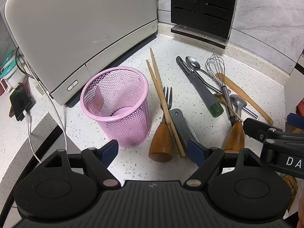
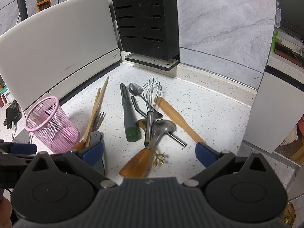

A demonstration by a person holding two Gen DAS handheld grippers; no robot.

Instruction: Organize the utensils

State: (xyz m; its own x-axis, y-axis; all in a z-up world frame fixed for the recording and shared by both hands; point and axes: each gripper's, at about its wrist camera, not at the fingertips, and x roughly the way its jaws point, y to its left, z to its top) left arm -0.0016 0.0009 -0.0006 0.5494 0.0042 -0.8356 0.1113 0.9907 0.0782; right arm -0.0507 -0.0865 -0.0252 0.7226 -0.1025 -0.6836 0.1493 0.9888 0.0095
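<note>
A: Your left gripper (image 1: 153,153) hangs low over the desk (image 1: 190,43) with its jaws spread wide and nothing between them. The pink basket (image 1: 115,104) stands upright at centre left of its view, just in front of the white appliance (image 1: 81,28).

B: And your right gripper (image 2: 150,152) is the same: jaws wide, holding nothing.

A: Where are the utensils?

B: All loose on the desk. In the left view the chopsticks (image 1: 158,93) cross over the fork (image 1: 165,110) just right of the basket, with a grey folding knife (image 1: 182,125) beside them.

A: In the right view, at centre, a peeler (image 2: 128,114), spoon (image 2: 135,90), whisk (image 2: 151,102), ladle (image 2: 164,127), metal straw (image 2: 176,138) and wooden spatula (image 2: 178,119) lie in an overlapping pile.

B: The black rack (image 2: 146,19) stands at the upper middle, against the wall.
</note>
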